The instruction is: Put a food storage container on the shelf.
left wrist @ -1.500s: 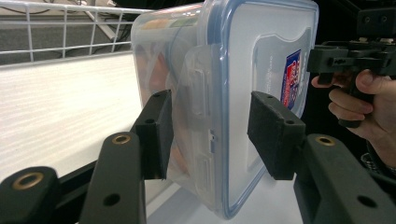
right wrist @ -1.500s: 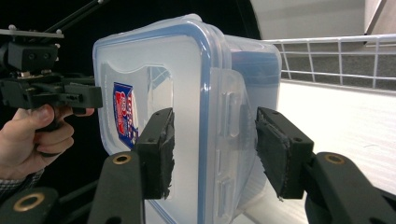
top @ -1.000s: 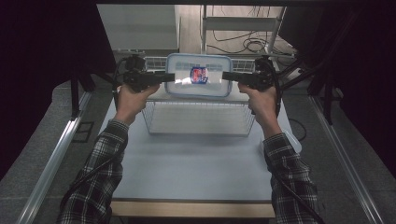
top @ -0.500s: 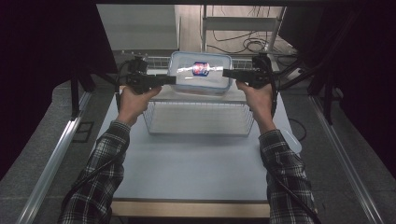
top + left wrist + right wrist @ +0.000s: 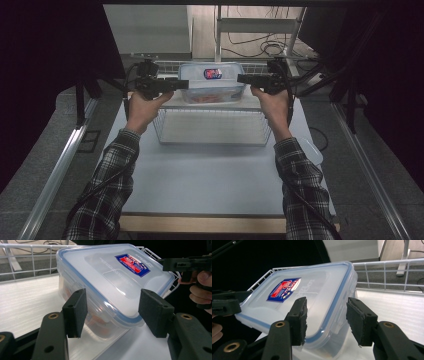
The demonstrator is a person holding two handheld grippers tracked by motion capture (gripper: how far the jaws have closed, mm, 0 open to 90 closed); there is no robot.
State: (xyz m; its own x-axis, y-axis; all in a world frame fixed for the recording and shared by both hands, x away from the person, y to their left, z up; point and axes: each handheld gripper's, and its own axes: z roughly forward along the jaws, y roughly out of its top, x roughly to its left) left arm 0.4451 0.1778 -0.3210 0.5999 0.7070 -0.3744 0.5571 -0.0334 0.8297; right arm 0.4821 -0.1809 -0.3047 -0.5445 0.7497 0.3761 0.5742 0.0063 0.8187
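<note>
Clear plastic box [image 5: 211, 82] at top centre, on the shelf [image 5: 250, 104] above the wire basket [image 5: 212, 126], flanked by left gripper [image 5: 184, 84], jaws just opening, and right gripper [image 5: 240, 78], jaws just closing, neither clamped; release step, likely withdrawal next.

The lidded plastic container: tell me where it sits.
In the high view the plastic container sits on the far white shelf behind the wire basket, between both grippers.

Left tool [image 5: 181, 84], right tool [image 5: 243, 79] level, facing inward; jaws parted, left just opening.
</note>
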